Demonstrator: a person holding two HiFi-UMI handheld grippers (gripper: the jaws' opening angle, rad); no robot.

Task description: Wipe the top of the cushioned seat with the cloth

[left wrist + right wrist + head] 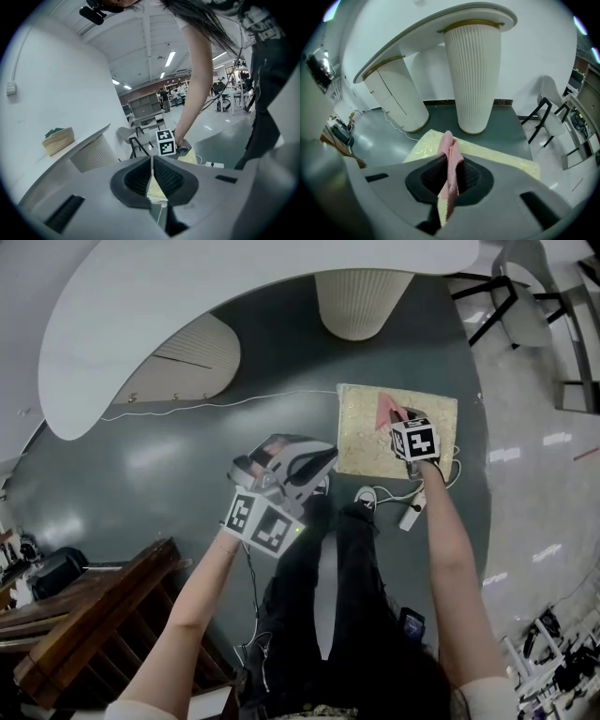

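The seat (375,442) lies flat on the floor just ahead of the person's feet, a pale yellow pad, a little wider along the 3-to-9 line than it is deep. The right tool (405,427) hangs over its near right part, jaws closed on the pink cloth (386,410). From the grip the cloth trails towards 11 o'clock across the pad. I can't tell whether it lies on the fabric or hangs just above.

So the unwiped top spreads from that tool mostly towards 9 and 10 o'clock, and I'd judge the coming stroke has to sweep that way.

The left tool (323,460) is off the seat, over bare floor at the pad's 8 o'clock corner. Its jaws are pressed together on nothing (only a sliver of yellow pad shows past them). It points towards the seat at about 2 o'clock. The right one is plainly nearer the work.

By count: one seat, one cloth, two tools. Beyond the pad at 12 o'clock stands a white curved counter (234,296) on two ribbed pillars.
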